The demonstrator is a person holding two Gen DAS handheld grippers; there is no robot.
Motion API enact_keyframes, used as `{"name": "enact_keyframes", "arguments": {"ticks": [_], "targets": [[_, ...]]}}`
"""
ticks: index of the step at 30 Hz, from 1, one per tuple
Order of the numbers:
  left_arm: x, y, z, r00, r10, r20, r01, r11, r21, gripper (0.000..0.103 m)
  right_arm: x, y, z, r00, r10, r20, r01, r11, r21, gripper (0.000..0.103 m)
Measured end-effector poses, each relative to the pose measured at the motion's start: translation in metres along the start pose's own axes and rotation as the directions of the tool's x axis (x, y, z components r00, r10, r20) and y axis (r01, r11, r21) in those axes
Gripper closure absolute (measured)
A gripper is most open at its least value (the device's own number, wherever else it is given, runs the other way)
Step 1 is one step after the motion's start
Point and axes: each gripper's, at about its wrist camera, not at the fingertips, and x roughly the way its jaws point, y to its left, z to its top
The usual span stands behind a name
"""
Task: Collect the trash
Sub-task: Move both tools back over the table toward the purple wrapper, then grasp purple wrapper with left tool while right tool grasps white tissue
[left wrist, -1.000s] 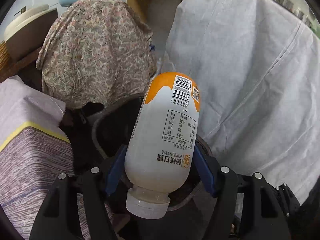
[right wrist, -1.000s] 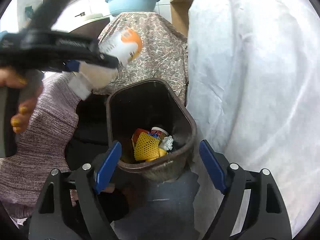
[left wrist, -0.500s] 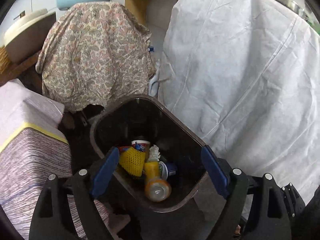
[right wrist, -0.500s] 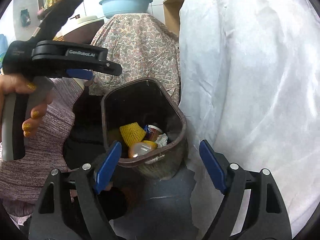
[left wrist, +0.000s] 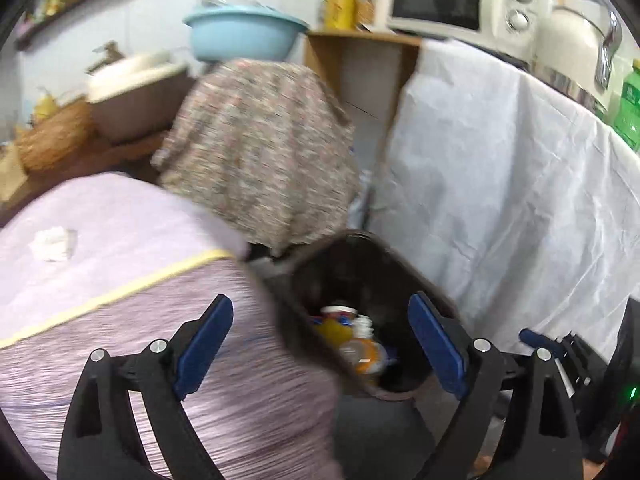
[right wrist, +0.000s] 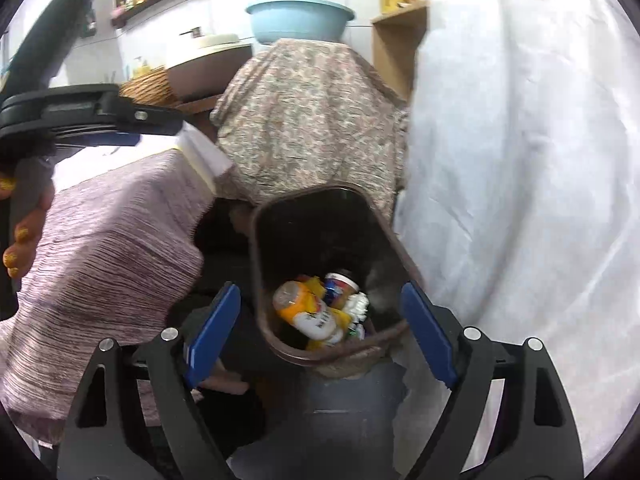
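Note:
A dark brown trash bin (left wrist: 400, 264) stands on the floor between a purple-covered table and a white sheet. Inside it lies the white and orange drink bottle (right wrist: 308, 312) on a yellow foam net, a cup and other scraps. My left gripper (left wrist: 319, 303) hangs above the bin's left edge. Its jaws are opening and nothing is between them. My right gripper (right wrist: 320, 292) is open and empty over the bin's (right wrist: 256, 240) near rim. A crumpled white tissue (left wrist: 54, 244) lies on the purple table top.
The purple-clothed table (left wrist: 120, 320) is at the left, and a floral-covered object (left wrist: 260, 148) with a blue basin (left wrist: 244, 34) on it stands behind the bin. A white sheet (left wrist: 500, 200) hangs at the right under a microwave (left wrist: 460, 0). A hand (right wrist: 24, 232) holds the left gripper.
The left gripper let go of the bottle, which now lies in the bin. That gripper then rose and swung left toward the table. The right gripper lifted a little.

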Motion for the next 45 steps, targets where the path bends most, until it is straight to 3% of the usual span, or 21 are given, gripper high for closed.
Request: {"name": "enact_keyframes", "arguments": {"ticks": [4, 7, 10, 15, 18, 22, 26, 27, 29, 30, 33, 36, 37, 38, 41, 45], "targets": [[-0.04, 0.047, -0.012, 0.991, 0.122, 0.059, -0.121, 0.992, -0.019, 0.013, 0.003, 0.029, 0.011, 0.999, 0.052, 0.003, -0.052, 0.997, -0.049, 0.021], [-0.07, 0.089, -0.024, 0.958, 0.261, 0.118, -0.253, 0.964, -0.079, 0.01, 0.005, 0.051, 0.019, 0.996, 0.09, 0.007, -0.089, 0.992, -0.089, 0.021], [-0.097, 0.135, -0.036, 0.891, 0.435, 0.131, -0.416, 0.897, -0.146, 0.01, 0.007, 0.078, 0.028, 0.989, 0.148, 0.005, -0.147, 0.981, -0.124, 0.02], [-0.13, 0.212, -0.049, 0.75, 0.658, 0.059, -0.63, 0.74, -0.236, 0.006, 0.005, 0.128, 0.045, 0.969, 0.246, 0.006, -0.239, 0.95, -0.201, 0.02], [-0.143, 0.256, -0.054, 0.696, 0.718, -0.005, -0.686, 0.664, -0.297, 0.005, -0.002, 0.157, 0.055, 0.954, 0.298, 0.015, -0.285, 0.926, -0.247, 0.02], [-0.148, 0.322, -0.058, 0.68, 0.722, -0.128, -0.703, 0.592, -0.395, 0.005, -0.01, 0.184, 0.067, 0.935, 0.354, 0.013, -0.335, 0.895, -0.293, 0.019], [-0.138, 0.368, -0.067, 0.639, 0.729, -0.245, -0.755, 0.534, -0.38, 0.005, -0.016, 0.207, 0.079, 0.918, 0.396, 0.011, -0.371, 0.87, -0.324, 0.019], [-0.135, 0.379, -0.069, 0.636, 0.723, -0.269, -0.759, 0.524, -0.386, 0.005, -0.017, 0.213, 0.082, 0.914, 0.405, 0.01, -0.379, 0.864, -0.331, 0.019], [-0.13, 0.392, -0.075, 0.66, 0.691, -0.295, -0.742, 0.538, -0.401, 0.005, -0.017, 0.225, 0.087, 0.907, 0.421, 0.005, -0.393, 0.851, -0.349, 0.019], [-0.125, 0.397, -0.075, 0.664, 0.679, -0.313, -0.74, 0.54, -0.401, 0.005, -0.017, 0.232, 0.088, 0.905, 0.426, 0.001, -0.397, 0.844, -0.36, 0.019], [-0.113, 0.412, -0.077, 0.668, 0.654, -0.355, -0.741, 0.539, -0.4, 0.019, -0.014, 0.254, 0.093, 0.899, 0.438, -0.01, -0.405, 0.823, -0.398, 0.019], [-0.109, 0.419, -0.083, 0.691, 0.617, -0.376, -0.721, 0.555, -0.416, 0.052, -0.01, 0.272, 0.096, 0.894, 0.448, -0.021, -0.412, 0.802, -0.432, 0.019], [-0.11, 0.422, -0.087, 0.695, 0.608, -0.382, -0.717, 0.555, -0.422, 0.072, -0.009, 0.278, 0.097, 0.892, 0.452, -0.026, -0.416, 0.794, -0.443, 0.019], [-0.112, 0.424, -0.091, 0.702, 0.6, -0.383, -0.71, 0.555, -0.434, 0.082, -0.006, 0.285, 0.099, 0.888, 0.459, -0.036, -0.423, 0.783, -0.455, 0.019], [-0.127, 0.425, -0.101, 0.739, 0.579, -0.345, -0.668, 0.56, -0.491, 0.091, 0.004, 0.304, 0.107, 0.874, 0.481, -0.071, -0.455, 0.758, -0.468, 0.019], [-0.148, 0.418, -0.109, 0.762, 0.578, -0.294, -0.636, 0.58, -0.509, 0.094, 0.027, 0.326, 0.122, 0.853, 0.506, -0.127, -0.503, 0.734, -0.456, 0.019]]}}
